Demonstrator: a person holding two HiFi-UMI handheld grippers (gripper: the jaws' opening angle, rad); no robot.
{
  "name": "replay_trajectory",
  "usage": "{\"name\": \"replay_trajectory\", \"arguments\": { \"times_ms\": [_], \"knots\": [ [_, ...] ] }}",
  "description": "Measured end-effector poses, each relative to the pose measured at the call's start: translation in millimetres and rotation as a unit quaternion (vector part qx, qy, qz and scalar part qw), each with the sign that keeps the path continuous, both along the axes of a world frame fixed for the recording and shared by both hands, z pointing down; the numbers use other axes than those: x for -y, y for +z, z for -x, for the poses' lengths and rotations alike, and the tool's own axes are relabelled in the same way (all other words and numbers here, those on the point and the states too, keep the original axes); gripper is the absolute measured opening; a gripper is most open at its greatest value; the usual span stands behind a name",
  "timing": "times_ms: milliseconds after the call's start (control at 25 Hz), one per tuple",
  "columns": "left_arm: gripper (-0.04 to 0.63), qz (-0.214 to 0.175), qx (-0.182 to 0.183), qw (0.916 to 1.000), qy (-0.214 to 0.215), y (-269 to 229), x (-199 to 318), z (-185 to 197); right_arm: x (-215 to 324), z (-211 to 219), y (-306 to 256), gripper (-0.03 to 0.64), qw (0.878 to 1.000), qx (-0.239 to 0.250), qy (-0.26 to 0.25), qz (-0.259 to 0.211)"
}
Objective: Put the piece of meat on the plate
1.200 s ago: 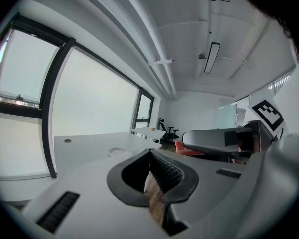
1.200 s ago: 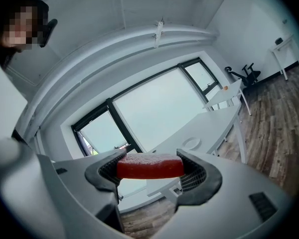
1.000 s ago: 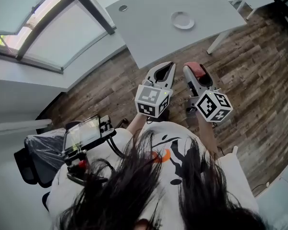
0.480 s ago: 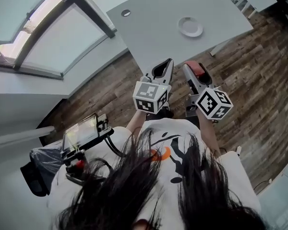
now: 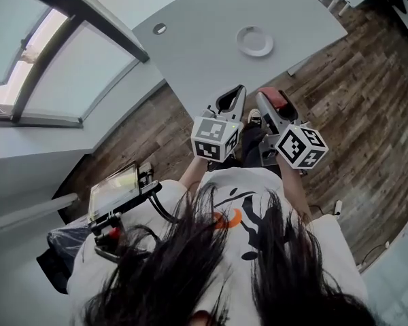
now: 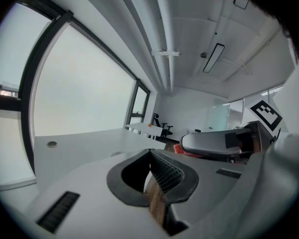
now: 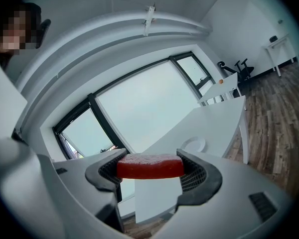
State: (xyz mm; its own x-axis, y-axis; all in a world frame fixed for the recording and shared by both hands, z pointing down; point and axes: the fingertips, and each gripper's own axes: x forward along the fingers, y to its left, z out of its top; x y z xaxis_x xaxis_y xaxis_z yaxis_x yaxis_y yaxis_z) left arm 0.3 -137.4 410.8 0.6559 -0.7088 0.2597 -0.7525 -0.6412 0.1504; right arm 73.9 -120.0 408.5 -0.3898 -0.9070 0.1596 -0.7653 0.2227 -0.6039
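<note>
Right gripper [image 5: 275, 106] has its ribbed black pads clamped on either end of the piece of meat [image 7: 150, 166], a flat, glossy red slab with a pebbled top, held up in the air over the wood-plank floor [image 5: 367, 100]. Left gripper [image 6: 150, 157] is closed tip to tip, with nothing between its jaws. Ahead is the smooth pale grey table [image 5: 211, 53], with a round cable hole [image 5: 159, 28] near its edge. The small round white plate [image 5: 255, 41] sits on it, bare, well apart from the meat. Big windows [image 5: 75, 73] run along the left.
</note>
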Motion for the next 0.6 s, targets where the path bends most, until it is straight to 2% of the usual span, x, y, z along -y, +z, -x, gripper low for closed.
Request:
{"name": "replay_trajectory", "arguments": {
  "times_ms": [440, 480, 600],
  "knots": [
    [0.006, -0.017, -0.016, 0.9988, -0.043, -13, 33, 19, 41, 8, -8, 0.325, 0.999, -0.022, -0.04, -0.015],
    [0.006, -0.015, -0.019, 0.9991, -0.033, -14, 31, 13, 38, 5, -9, 0.325, 0.999, -0.031, -0.036, -0.015],
    [0.006, 0.002, -0.027, 0.9991, 0.031, -6, 4, -22, 7, -24, -6, 0.325, 0.998, -0.058, 0.012, 0.0]
  ]
}}
